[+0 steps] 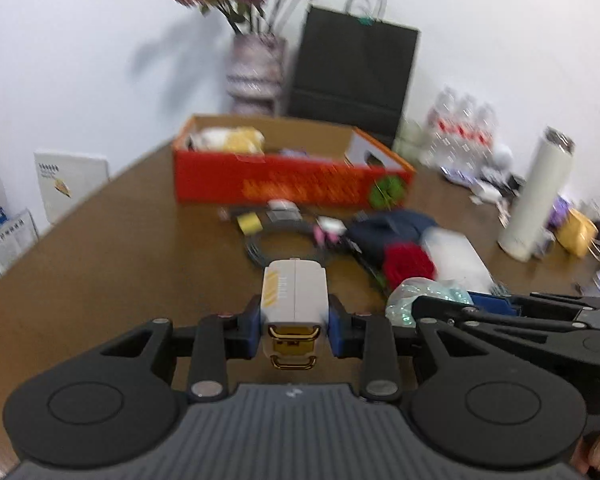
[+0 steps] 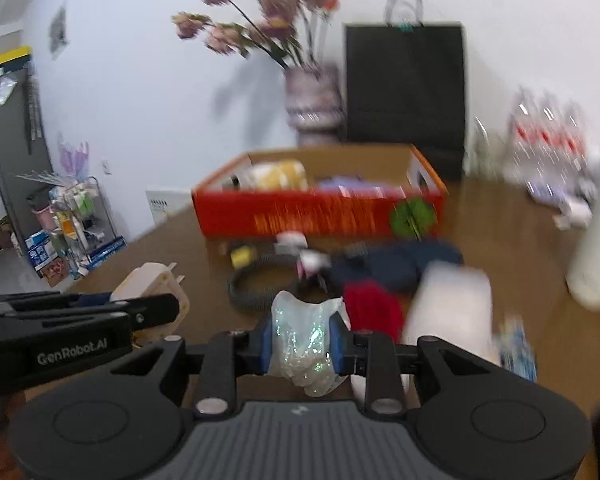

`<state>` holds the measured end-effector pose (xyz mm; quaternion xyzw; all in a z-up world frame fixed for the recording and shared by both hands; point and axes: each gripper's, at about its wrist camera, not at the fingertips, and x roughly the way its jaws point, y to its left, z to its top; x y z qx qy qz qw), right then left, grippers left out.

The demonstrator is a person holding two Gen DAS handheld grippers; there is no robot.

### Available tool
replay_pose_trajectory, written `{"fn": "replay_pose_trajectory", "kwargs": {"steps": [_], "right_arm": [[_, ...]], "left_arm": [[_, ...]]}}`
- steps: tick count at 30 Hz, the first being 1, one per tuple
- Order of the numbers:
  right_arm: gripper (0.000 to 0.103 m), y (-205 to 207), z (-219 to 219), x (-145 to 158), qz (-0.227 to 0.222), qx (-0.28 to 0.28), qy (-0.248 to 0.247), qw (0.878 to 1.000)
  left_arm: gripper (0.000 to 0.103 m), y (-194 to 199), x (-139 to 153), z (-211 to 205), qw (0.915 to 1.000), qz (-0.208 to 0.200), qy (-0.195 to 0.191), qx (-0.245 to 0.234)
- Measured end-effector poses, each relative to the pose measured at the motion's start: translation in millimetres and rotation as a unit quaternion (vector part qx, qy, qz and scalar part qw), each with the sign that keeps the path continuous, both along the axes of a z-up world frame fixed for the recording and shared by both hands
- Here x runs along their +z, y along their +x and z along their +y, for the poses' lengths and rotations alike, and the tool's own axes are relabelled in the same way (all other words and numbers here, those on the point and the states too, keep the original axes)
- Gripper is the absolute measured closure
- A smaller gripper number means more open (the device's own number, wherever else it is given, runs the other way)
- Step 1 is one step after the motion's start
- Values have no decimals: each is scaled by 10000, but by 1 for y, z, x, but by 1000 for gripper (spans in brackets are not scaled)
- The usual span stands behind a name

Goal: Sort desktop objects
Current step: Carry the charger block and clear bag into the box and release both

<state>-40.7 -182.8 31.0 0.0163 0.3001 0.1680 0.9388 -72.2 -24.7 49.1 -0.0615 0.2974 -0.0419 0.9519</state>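
My left gripper (image 1: 294,320) is shut on a white, grey-striped gadget with gold clasps (image 1: 294,292), held above the brown table (image 1: 120,248). My right gripper (image 2: 302,344) is shut on a crumpled clear plastic bag (image 2: 300,328); the same bag (image 1: 424,294) shows at the right of the left wrist view. An open red cardboard box (image 1: 284,184) with several items inside stands ahead of both grippers. In front of it lie a grey cable coil (image 1: 276,246), a small yellow item (image 1: 249,222), a navy cloth (image 1: 392,228), a red cloth (image 1: 408,264) and a white packet (image 1: 456,258).
A vase of pink flowers (image 1: 256,72) and a black paper bag (image 1: 352,76) stand behind the box by the wall. A tall white flask (image 1: 536,196), a pack of water bottles (image 1: 460,132) and small clutter fill the right side. The table's left part (image 1: 100,280) is bare.
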Motion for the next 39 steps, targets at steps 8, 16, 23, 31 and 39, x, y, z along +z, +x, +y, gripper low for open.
{"fn": "replay_pose_trajectory", "kwargs": {"steps": [8, 16, 23, 31, 39], "right_arm": [[76, -36, -26, -8, -37, -343, 208, 9992], [76, -38, -34, 2, -162, -321, 29, 9993], [76, -18, -32, 10, -302, -321, 153, 9989], [76, 31, -47, 40, -497, -412, 540, 9965], [76, 114, -53, 80, -788, -488, 406, 9949]], "left_arm": [[71, -20, 1, -15, 9996, -33, 261, -68], [71, -15, 1, -9, 10000, 58, -29, 66], [71, 6, 11, -8, 9999, -118, -81, -78], [71, 65, 43, 1, 9977, -509, -235, -385], [71, 176, 83, 17, 9951, -686, -479, -519]]}}
